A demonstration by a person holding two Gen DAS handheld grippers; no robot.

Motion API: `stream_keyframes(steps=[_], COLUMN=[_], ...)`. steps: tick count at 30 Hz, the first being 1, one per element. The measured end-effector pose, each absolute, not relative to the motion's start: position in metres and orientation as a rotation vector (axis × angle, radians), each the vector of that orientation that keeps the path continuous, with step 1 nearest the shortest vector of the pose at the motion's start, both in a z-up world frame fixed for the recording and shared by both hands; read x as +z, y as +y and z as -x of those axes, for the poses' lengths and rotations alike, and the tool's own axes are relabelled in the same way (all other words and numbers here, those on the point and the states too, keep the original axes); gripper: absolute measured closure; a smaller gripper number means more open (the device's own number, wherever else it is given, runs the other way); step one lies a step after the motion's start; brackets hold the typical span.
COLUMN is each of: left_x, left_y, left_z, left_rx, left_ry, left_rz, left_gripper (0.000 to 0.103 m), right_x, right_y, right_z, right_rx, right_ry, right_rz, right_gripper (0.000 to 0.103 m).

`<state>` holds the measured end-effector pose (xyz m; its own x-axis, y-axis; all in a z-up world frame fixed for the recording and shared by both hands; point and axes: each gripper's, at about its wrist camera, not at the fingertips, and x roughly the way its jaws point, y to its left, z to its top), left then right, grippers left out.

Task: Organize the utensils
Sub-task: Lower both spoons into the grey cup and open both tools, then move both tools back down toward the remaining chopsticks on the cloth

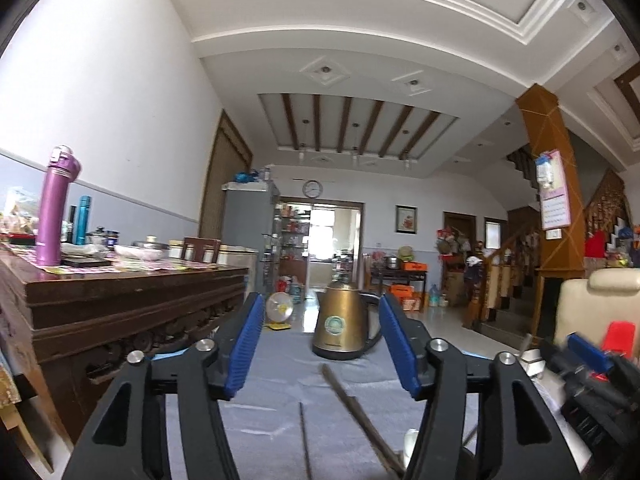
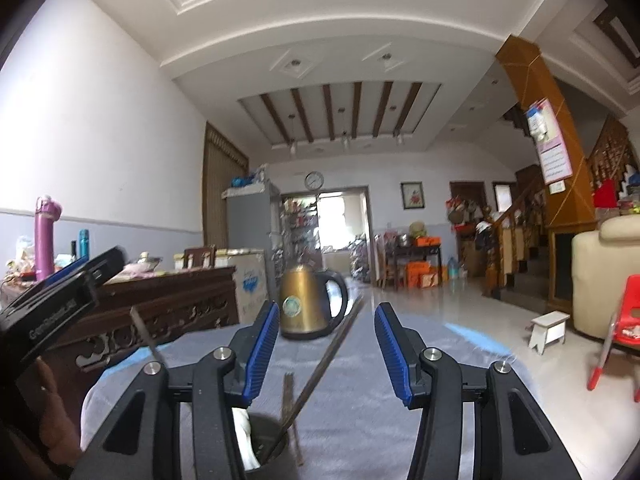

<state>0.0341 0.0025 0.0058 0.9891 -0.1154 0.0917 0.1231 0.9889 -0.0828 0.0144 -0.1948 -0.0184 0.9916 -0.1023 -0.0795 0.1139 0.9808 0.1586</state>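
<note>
My left gripper (image 1: 322,342) is open and empty above the grey-clothed table (image 1: 280,400). Thin dark chopsticks (image 1: 352,404) stick up in front of it, leaning left, with another thin stick (image 1: 305,440) beside them. My right gripper (image 2: 326,348) is open and empty. Below it a dark round utensil holder (image 2: 264,440) holds a long chopstick (image 2: 320,364) that leans to the far right, a shorter stick (image 2: 289,412) and a white utensil (image 2: 245,436). The left gripper shows in the right wrist view (image 2: 60,284) at the left, with a thin stick (image 2: 146,338) next to it.
A gold electric kettle (image 1: 340,326) stands at the table's far end, also in the right wrist view (image 2: 304,304). A dark carved wooden table (image 1: 120,300) with a purple flask (image 1: 54,208) stands at the left. A cream sofa (image 2: 604,276), red chair (image 2: 624,320) and white stool (image 2: 548,330) are at the right.
</note>
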Motion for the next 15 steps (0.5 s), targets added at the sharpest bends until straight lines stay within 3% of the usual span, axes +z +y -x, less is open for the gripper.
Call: stream_keyframes(steps=[2, 5, 15], left_x=[0.009, 0.010, -0.012], left_y=[0.009, 0.018, 0.042], left_z=[-0.037, -0.044, -0.078], left_rx=[-0.090, -0.042, 0.014], left_ry=[-0.060, -0.011, 0.235], left_rz=[0.088, 0.092, 0.165], left_gripper=[0.027, 0.019, 0.017], right_x=[-0.013, -0.009, -0.036], right_y=[-0.209, -0.231, -0.296], right_z=[-0.012, -0.012, -0.031], right_rx=[-0.143, -0.201, -0.332], right_ry=[0.061, 0.073, 0.295], right_rz=[-0.199, -0.267, -0.423], right_gripper=[0.050, 0.049, 0.049])
